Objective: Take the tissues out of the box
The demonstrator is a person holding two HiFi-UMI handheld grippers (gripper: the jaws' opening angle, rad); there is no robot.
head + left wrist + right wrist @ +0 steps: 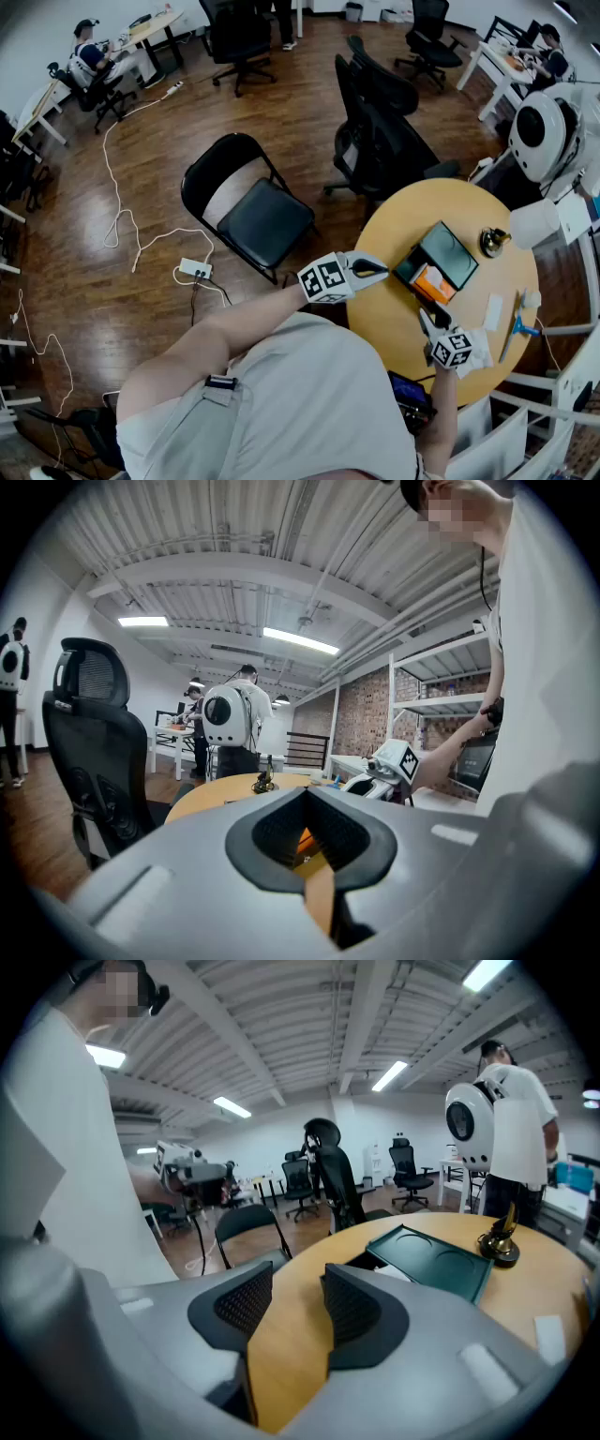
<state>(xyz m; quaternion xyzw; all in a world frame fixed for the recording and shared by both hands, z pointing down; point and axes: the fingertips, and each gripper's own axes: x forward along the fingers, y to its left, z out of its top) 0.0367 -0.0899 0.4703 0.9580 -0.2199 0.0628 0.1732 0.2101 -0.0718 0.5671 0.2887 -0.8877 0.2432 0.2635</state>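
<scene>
Person: a light shirt (300, 412) fills the near view, with both arms stretched toward the box (429, 281).
Left gripper (373, 269): sits just short of the box's left side, jaws pressed together at the tips and pinching nothing.
Right gripper (427, 323): sits just short of the box's near side, jaws spread, with only bare surface (389, 323) between them.
Box: stands open, with its dark green lid (450, 251) lying on the far side and orange showing inside.
Tissues (398, 1274): a pale corner at the box's mouth looks like them. I judge them feather-light, soft and easily torn, and likely to drag the box along when pulled.
Hold: pinch the topmost fold at the mouth with one gripper and steady the box wall with the other.
Edges: the surface rim curves close on the box's near side, and a brass ornament (494, 242) stands right of the lid.
Room: there is bare wood left of the box and on its near side. Small white bits (494, 312) and a blue tool (518, 328) crowd its right.
</scene>
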